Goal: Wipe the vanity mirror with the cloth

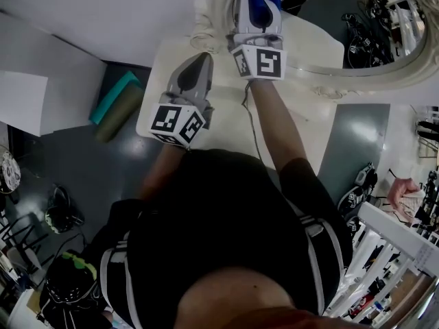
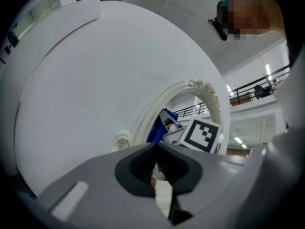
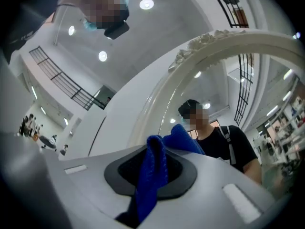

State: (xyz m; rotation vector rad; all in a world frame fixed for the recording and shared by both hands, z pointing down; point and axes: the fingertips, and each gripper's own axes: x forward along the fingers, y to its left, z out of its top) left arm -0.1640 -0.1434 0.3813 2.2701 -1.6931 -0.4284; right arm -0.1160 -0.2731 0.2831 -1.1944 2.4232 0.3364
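Blue cloth (image 3: 151,175) bunched before oval white-framed mirror (image 3: 224,39).

**Soft Overhead Light, Strong Fisheye Bend**

We see even indoor light from round ceiling lamps (image 3: 146,4), which burn out to white discs in the right gripper view. In the head view the white table (image 1: 309,125) is bright and nearly washed out, while the floor (image 1: 82,163) and the person's dark shirt (image 1: 226,232) sink into gloom. Both gripper views bend straight lines hard and darken to black at the corners. The grey bodies of the left gripper (image 2: 155,151) and the right gripper (image 3: 157,151) look soft, being too near the lens. The blue cloth (image 3: 147,190) stays fairly crisp.
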